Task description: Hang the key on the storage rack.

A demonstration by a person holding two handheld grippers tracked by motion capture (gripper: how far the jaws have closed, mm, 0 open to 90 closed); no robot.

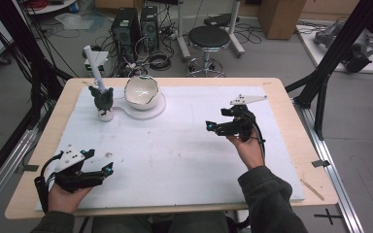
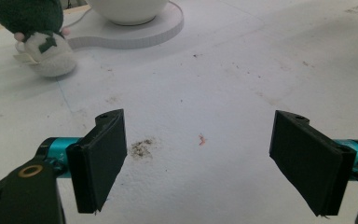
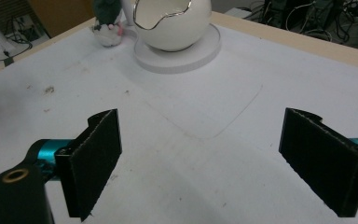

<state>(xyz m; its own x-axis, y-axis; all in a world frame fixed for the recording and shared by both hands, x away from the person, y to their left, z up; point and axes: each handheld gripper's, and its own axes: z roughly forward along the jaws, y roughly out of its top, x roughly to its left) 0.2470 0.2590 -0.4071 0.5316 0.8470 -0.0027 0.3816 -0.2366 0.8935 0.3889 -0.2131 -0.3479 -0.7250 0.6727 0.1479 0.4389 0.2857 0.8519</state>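
Note:
A white egg-shaped bowl [image 1: 142, 92] with a jagged rim sits on a round white base [image 1: 156, 109] at the back of the table. Left of it stands a small dark green and white figurine [image 1: 102, 100] with a white stick [image 1: 93, 65] rising from it. My left gripper [image 1: 108, 170] rests open near the front left corner, nothing between its jaws. My right gripper [image 1: 209, 127] is held open above the right middle of the white sheet, pointing left. The left gripper view has the figurine [image 2: 39, 39] and base [image 2: 135, 32] ahead; the right gripper view has the bowl [image 3: 173, 21] ahead.
A white foam sheet [image 1: 175, 150] covers most of the wooden table [image 1: 291, 102]. Small brown stains [image 2: 142, 147] mark the sheet near my left gripper. A black stool [image 1: 209, 39], computer towers [image 1: 126, 29] and cables stand on the floor beyond the far edge.

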